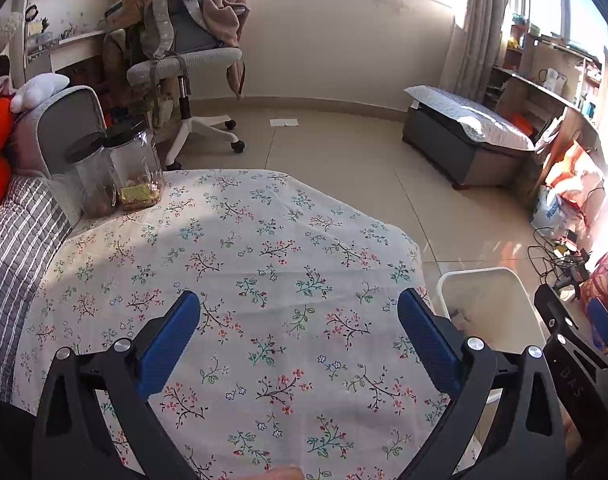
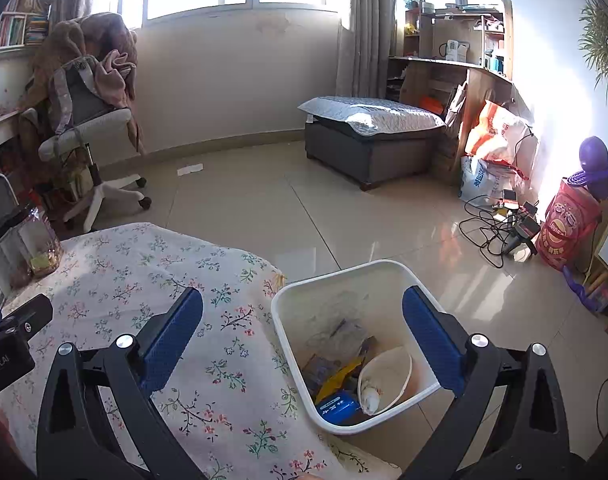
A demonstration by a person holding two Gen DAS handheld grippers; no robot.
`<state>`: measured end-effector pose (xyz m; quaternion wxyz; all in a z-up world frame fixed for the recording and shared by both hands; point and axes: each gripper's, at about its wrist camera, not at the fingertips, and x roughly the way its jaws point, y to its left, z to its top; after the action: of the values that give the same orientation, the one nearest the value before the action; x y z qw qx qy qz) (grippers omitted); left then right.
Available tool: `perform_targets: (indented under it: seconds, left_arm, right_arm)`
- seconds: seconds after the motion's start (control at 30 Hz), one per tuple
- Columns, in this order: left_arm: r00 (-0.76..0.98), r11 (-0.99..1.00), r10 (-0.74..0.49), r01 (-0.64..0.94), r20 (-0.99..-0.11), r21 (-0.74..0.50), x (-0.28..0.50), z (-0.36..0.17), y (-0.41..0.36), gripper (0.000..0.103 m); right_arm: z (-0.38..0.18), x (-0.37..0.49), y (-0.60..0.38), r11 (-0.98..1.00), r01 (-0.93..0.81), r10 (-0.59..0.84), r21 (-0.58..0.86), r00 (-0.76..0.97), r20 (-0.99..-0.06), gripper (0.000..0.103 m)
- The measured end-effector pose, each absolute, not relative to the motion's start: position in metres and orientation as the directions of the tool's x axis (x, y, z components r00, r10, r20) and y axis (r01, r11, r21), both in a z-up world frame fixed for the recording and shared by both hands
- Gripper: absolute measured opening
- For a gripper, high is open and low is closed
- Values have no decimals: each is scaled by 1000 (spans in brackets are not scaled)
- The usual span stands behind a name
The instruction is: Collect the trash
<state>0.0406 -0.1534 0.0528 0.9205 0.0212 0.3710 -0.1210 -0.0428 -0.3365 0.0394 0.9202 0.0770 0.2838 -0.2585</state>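
Observation:
A white waste bin (image 2: 288, 336) stands on the floor beside the table with the floral cloth (image 2: 144, 280). In the bin lie a paper bowl (image 2: 387, 376), a blue packet (image 2: 337, 406), a yellow wrapper (image 2: 337, 378) and clear plastic (image 2: 339, 332). My right gripper (image 2: 304, 312) is open and empty, above the bin's near left rim. My left gripper (image 1: 300, 316) is open and empty over the floral cloth (image 1: 244, 248). The bin's rim (image 1: 483, 276) shows at the right of the left wrist view.
Two clear jars with black lids (image 1: 134, 168) stand at the table's far left corner. An office chair (image 1: 184, 64) draped with clothes, a low padded bench (image 2: 371, 140), cables (image 2: 495, 224) and a red chip tube (image 2: 565, 232) are on the floor. A paper scrap (image 2: 190, 169) lies near the chair.

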Motion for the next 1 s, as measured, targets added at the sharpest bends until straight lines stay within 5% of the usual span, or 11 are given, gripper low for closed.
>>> perform_targets:
  seconds: [1.0]
  left_arm:
    - [683, 971, -197, 236, -703, -43, 45, 48, -153, 96]
  right_arm:
    - [35, -41, -334, 855, 518, -425, -1, 700, -575, 96]
